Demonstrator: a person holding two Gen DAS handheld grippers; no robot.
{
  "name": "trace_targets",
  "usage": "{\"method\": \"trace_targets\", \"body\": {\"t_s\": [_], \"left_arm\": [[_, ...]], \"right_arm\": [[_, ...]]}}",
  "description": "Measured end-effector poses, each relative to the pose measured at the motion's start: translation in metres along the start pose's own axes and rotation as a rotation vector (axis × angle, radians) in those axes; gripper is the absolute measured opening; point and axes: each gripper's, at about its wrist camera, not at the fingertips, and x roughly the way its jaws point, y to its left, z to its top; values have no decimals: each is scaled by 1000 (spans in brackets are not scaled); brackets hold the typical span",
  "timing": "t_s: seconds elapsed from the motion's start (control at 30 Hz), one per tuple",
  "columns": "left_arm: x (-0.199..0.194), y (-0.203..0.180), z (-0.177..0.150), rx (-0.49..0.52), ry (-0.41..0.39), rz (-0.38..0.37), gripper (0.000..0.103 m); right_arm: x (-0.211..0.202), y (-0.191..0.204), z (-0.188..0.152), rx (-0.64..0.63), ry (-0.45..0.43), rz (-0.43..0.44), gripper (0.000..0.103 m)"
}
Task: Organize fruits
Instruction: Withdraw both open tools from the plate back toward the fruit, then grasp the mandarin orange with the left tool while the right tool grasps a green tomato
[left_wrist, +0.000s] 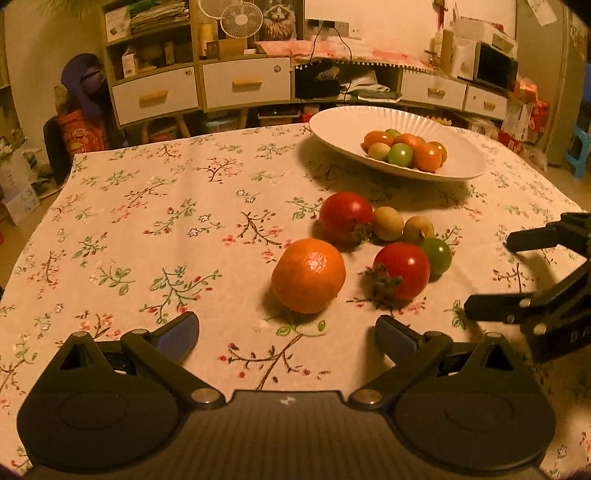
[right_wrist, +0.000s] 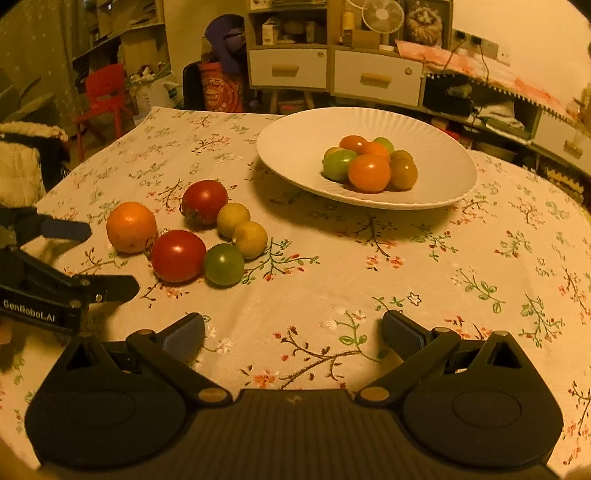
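Note:
A white plate (left_wrist: 332, 122) (right_wrist: 288, 147) at the back of the table holds several small orange and green fruits (left_wrist: 406, 149) (right_wrist: 369, 166). Loose on the cloth in front of it lie an orange (left_wrist: 308, 275) (right_wrist: 131, 227), two red tomatoes (left_wrist: 402, 269) (left_wrist: 345, 216) (right_wrist: 178, 255) (right_wrist: 204, 201), a green tomato (left_wrist: 439, 255) (right_wrist: 224, 264) and two small tan fruits (left_wrist: 388, 223) (right_wrist: 250, 239). My left gripper (left_wrist: 287, 332) (right_wrist: 107, 254) is open and empty just before the orange. My right gripper (right_wrist: 293, 330) (left_wrist: 495, 273) is open and empty, right of the loose fruits.
The table wears a floral cloth (left_wrist: 147, 221) (right_wrist: 480, 277). Shelves and white drawers (left_wrist: 245, 83) (right_wrist: 375, 77) stand behind it. A red chair (right_wrist: 103, 96) is at the far left.

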Motion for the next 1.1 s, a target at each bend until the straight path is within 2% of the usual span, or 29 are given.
{"method": "trace_targets", "body": {"t_s": [0.13, 0.33, 0.43, 0.5, 0.63, 0.8, 0.9, 1.1], "left_arm": [[3, -1, 4, -11, -1, 4, 103], [4, 1, 7, -20, -4, 4, 100], [3, 0, 8, -19, -10, -4, 94], [3, 0, 9, -16, -12, -11, 89], [3, -1, 10, -11, -13, -26, 81], [2, 0, 12, -25, -20, -39, 65], [2, 0, 14, -38, -20, -47, 56], [2, 0, 14, -42, -23, -62, 49]], "right_arm": [[3, 5, 0, -34, -24, -6, 102], [4, 12, 3, -58, -61, 33, 88], [4, 15, 6, -69, -70, 49, 78], [4, 17, 8, -74, -73, 62, 66], [5, 22, 11, -93, -78, 71, 55], [5, 24, 13, -90, -80, 79, 41], [5, 24, 12, -84, -84, 79, 38], [5, 26, 15, -79, -85, 89, 30]]}}
